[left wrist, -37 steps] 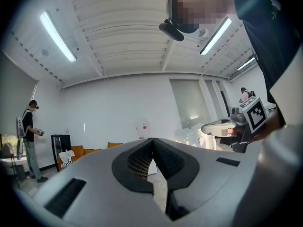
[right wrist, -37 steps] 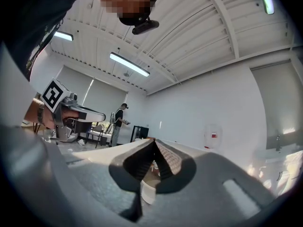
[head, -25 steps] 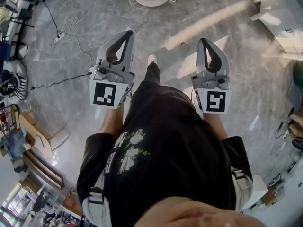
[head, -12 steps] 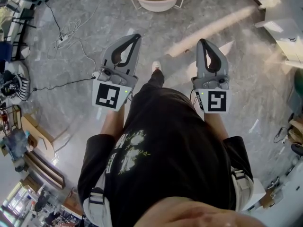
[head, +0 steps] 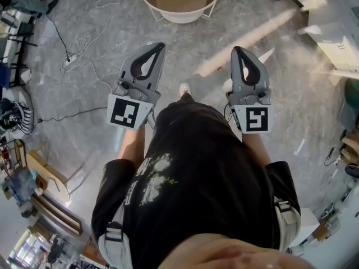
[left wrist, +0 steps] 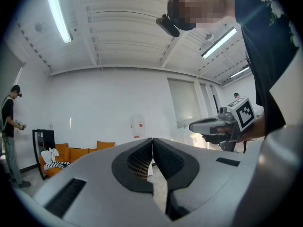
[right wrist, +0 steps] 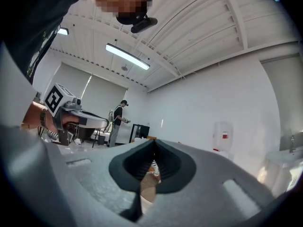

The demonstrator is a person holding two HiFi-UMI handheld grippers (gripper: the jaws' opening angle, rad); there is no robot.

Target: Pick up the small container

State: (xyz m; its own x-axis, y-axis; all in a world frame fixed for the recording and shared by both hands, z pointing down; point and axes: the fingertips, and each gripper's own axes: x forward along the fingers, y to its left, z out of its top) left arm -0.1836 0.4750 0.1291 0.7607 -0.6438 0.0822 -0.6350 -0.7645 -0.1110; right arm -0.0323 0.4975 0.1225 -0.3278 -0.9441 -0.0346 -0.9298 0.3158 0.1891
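Both grippers are held level in front of the person's body, above the grey marble floor. My left gripper (head: 159, 46) is shut, its dark pads meeting at the tips with nothing between them (left wrist: 152, 141). My right gripper (head: 236, 49) is also shut and empty (right wrist: 154, 142). Each gripper shows in the other's view: the right gripper (left wrist: 213, 126) and the left gripper (right wrist: 90, 119). I can make out no small container in any view. Ahead stands a round white stand with a wooden top (head: 180, 17).
Cables and a power strip (head: 72, 43) lie on the floor at the left. White furniture (head: 336, 38) stands at the right, clutter and wooden frames (head: 39, 167) at the left edge. Another person (left wrist: 8, 131) stands by an orange sofa (left wrist: 80, 151); another person (right wrist: 118, 119) stands farther off.
The person has stepped forward: the round white stand has come further into view at the top, and the floor cables have slid down. Both grippers stay shut and level.
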